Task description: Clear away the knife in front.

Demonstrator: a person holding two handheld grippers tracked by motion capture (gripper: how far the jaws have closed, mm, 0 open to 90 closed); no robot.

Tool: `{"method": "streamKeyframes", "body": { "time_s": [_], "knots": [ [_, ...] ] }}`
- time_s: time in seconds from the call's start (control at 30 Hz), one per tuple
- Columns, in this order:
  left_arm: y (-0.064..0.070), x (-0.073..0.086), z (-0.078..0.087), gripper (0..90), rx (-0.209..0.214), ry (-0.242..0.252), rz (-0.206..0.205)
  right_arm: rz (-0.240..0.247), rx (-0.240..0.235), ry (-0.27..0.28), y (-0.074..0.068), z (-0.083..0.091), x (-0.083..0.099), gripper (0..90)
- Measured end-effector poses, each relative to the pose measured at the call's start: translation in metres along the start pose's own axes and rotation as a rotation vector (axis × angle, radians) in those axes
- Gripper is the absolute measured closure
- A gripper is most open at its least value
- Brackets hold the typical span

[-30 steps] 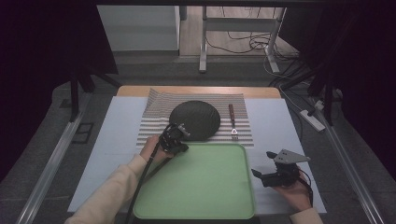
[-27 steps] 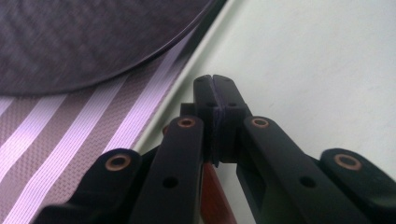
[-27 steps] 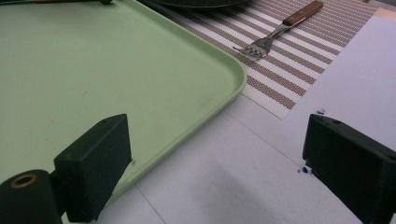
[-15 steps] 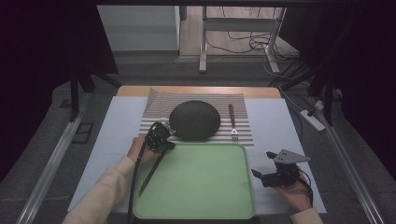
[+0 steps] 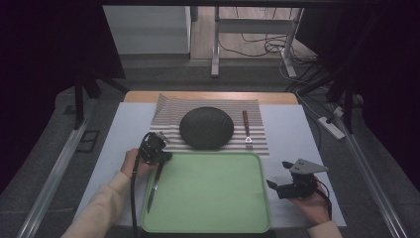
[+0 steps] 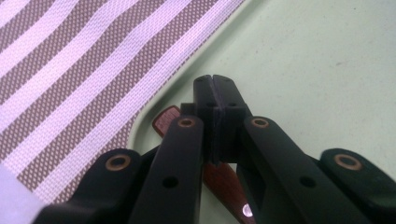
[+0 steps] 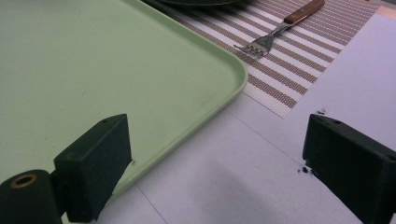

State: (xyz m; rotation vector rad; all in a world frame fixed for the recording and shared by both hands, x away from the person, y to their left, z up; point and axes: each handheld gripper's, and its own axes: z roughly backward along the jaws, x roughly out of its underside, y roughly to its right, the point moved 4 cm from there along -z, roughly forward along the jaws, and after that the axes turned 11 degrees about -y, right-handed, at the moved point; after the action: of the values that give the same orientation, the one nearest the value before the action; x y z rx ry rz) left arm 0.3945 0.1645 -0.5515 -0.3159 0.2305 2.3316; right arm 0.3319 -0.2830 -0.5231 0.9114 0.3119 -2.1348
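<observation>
My left gripper (image 5: 166, 156) is at the far left corner of the green tray (image 5: 213, 198). It is shut on the red-brown handle of a knife (image 5: 153, 186), whose blade points toward me along the tray's left edge. In the left gripper view the pads (image 6: 205, 109) meet over the knife handle (image 6: 166, 120), above the tray's rim (image 6: 140, 123). My right gripper (image 5: 278, 176) stands open and holds nothing beside the tray's right edge. In the right gripper view its fingers (image 7: 95, 158) straddle the tray corner (image 7: 233, 79) and the white table.
A dark round plate (image 5: 206, 127) sits on a striped placemat (image 5: 168, 111) behind the tray. A fork (image 5: 246, 130) with a wooden handle lies on the mat to the plate's right, also seen as the fork (image 7: 280, 30). White table (image 5: 297, 129) surrounds the mat.
My left gripper has moved left from the plate's front edge to the tray's left corner, shut on the knife. The right gripper has stayed put.
</observation>
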Motion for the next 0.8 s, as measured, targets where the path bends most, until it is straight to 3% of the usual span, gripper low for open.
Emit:
{"method": "streamKeyframes", "body": {
  "time_s": [0.43,0.8],
  "knots": [
    [0.002,0.012,0.002,88.8,0.023,0.013,0.015,-0.001,-0.001,0.004,0.0,0.0,0.0,7.9],
    [0.003,0.02,0.005,88.8,0.013,0.024,0.027,-0.001,-0.002,0.001,0.0,0.0,0.0,7.9]
  ]
}}
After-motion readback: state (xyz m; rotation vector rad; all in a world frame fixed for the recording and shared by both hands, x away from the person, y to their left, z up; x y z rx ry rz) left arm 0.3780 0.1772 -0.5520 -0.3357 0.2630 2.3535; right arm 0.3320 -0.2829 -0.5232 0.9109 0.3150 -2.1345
